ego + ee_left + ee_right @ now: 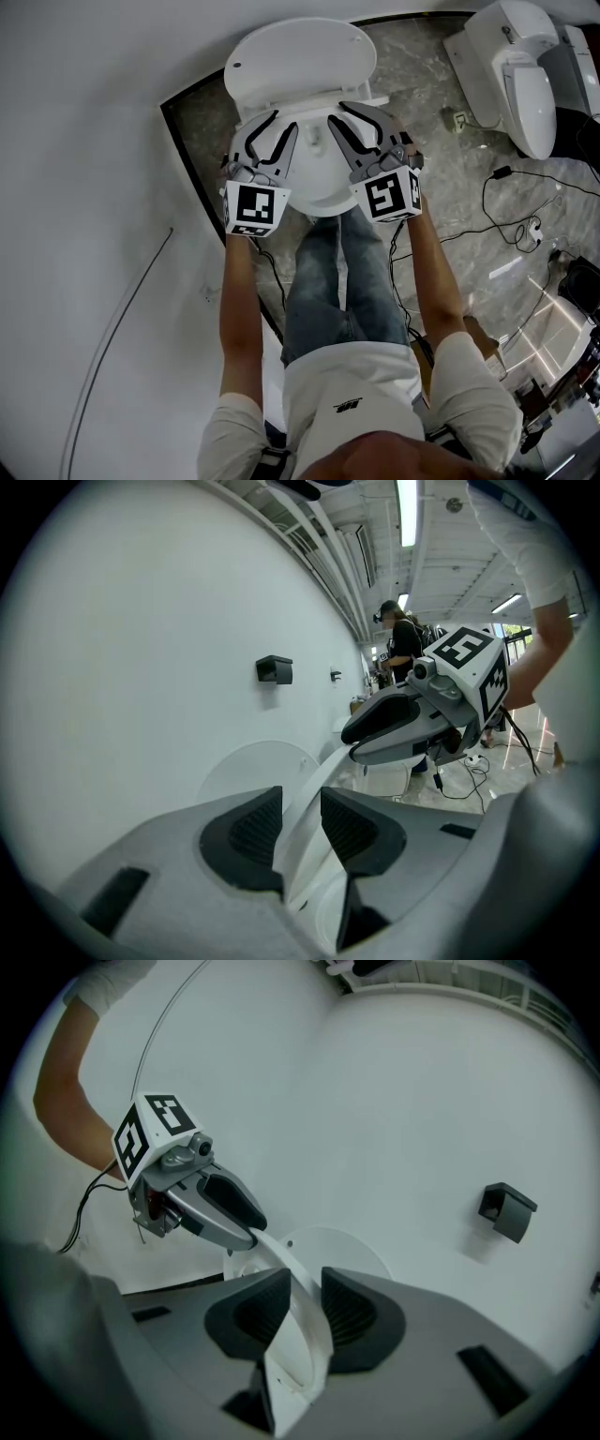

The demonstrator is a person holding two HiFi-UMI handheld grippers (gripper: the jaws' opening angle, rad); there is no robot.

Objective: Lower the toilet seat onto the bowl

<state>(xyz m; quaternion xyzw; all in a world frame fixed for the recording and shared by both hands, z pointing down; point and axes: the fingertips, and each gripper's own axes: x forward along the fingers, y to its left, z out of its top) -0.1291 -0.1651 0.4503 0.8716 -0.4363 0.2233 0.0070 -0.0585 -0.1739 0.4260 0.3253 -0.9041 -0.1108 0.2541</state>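
The white toilet seat point(314, 103) is raised at a steep tilt in front of the upright lid point(300, 52), above the bowl point(314, 183). My left gripper point(284, 122) is shut on the seat's left side and my right gripper point(337, 112) on its right side. In the left gripper view the seat rim point(314, 780) runs between the dark pads point(253, 832) and arcs over to the right gripper point(403, 724). The right gripper view shows the seat band point(281, 1251) between its pads point(352, 1316), leading to the left gripper point(216, 1208).
A white wall stands close on the left, with a black fixture point(274, 669) on it. A second toilet point(520, 66) stands at the back right. Cables point(506, 202) lie on the marble floor. The holder's jeans-clad legs point(333, 281) are in front of the bowl.
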